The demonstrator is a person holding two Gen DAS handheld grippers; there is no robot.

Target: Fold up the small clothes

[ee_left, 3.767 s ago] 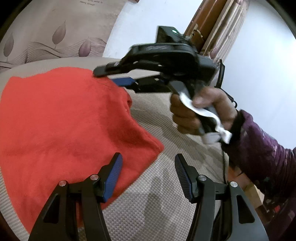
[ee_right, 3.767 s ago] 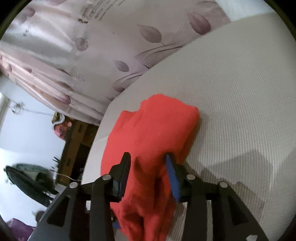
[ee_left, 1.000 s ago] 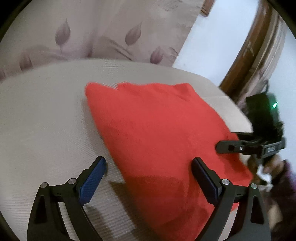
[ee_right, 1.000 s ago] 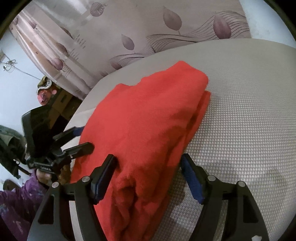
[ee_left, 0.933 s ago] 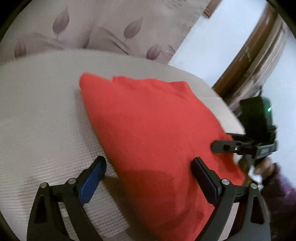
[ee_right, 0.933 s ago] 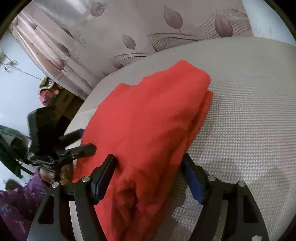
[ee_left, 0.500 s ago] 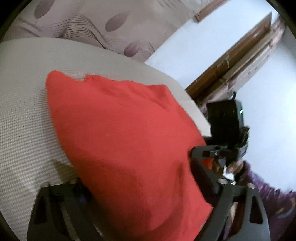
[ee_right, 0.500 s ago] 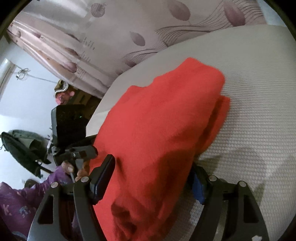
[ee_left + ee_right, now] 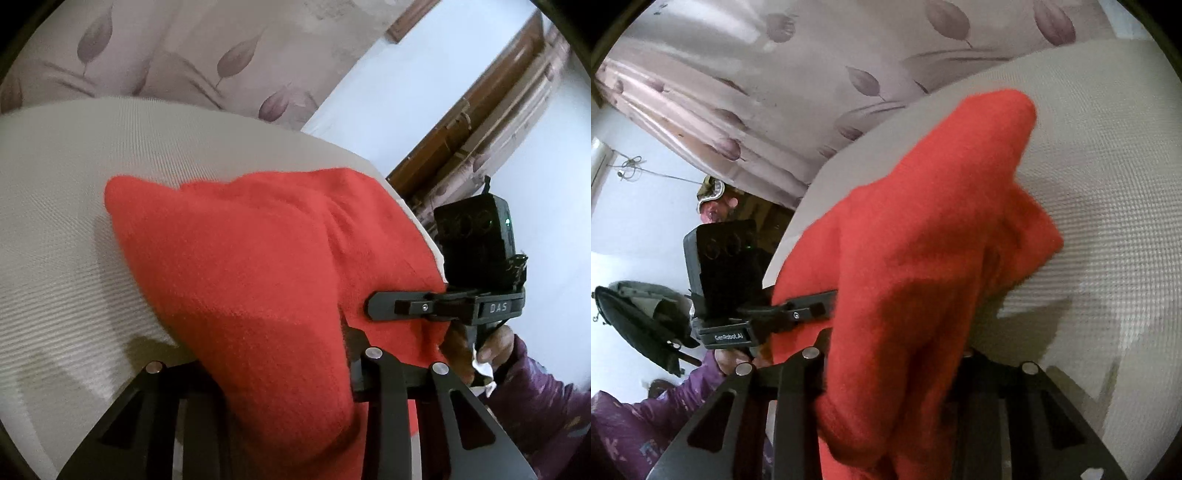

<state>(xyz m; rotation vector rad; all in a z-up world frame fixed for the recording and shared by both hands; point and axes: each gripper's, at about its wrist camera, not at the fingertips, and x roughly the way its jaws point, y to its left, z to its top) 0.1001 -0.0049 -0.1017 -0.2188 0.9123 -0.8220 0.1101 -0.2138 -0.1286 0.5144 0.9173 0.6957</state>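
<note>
A red knitted garment point(image 9: 258, 266) lies folded on a beige woven cushion point(image 9: 55, 206). Its near end is lifted and bunched between the jaws of my left gripper point(image 9: 280, 365), which is shut on it; the fingertips are hidden by cloth. In the right wrist view the same garment point(image 9: 923, 240) is bunched between the jaws of my right gripper point(image 9: 894, 369), shut on its other near corner. Each gripper shows in the other's view: the right one point(image 9: 373, 306) at the garment's right edge, the left one point(image 9: 831, 299) at its left edge.
A curtain with leaf print point(image 9: 166, 55) hangs behind the cushion. A wooden door frame point(image 9: 480, 122) and white wall stand at the right. The person's purple sleeve point(image 9: 535, 406) is at the lower right. A dark fan-like object point(image 9: 635, 321) stands at the left.
Both grippers have closed from open onto the near end of the red garment and raised it, so the cloth now bunches up over the fingers.
</note>
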